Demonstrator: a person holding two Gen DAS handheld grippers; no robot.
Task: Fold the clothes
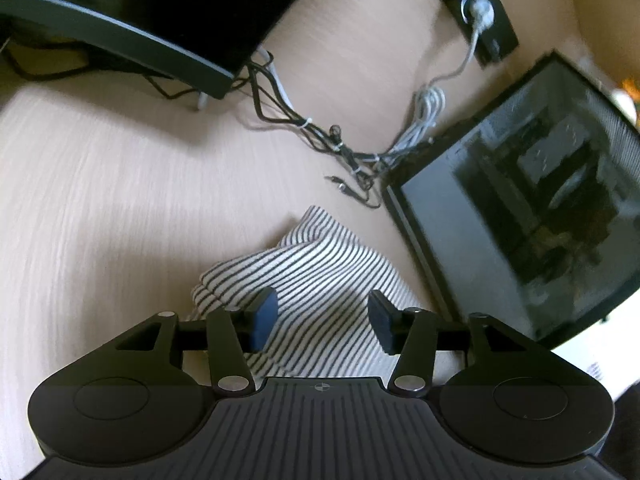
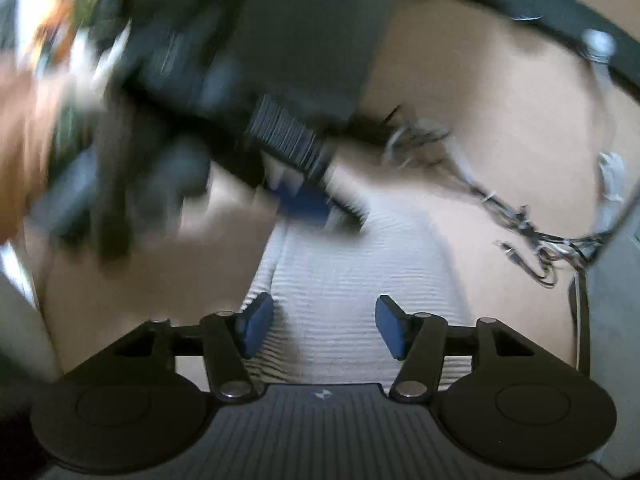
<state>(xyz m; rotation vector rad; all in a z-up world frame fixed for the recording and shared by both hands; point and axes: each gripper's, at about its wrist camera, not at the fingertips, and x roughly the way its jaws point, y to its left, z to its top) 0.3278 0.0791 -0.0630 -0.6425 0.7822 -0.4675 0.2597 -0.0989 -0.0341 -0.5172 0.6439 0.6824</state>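
Both hand-held grippers (image 1: 322, 316) (image 2: 324, 326) gape released above striped cloth (image 1: 320, 276), cables (image 1: 352, 152) and computer case (image 1: 520, 216) nearby.

A home office or computer desk: a monitor (image 1: 132, 8), a glass-sided computer case (image 1: 532, 208) and bundled cables (image 1: 344, 148) crowd the pale wooden worktop (image 1: 100, 200).

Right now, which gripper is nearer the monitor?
Left. The left gripper sits at the far end of the striped garment, towards the monitor. The right gripper is further back, over the garment's near end.
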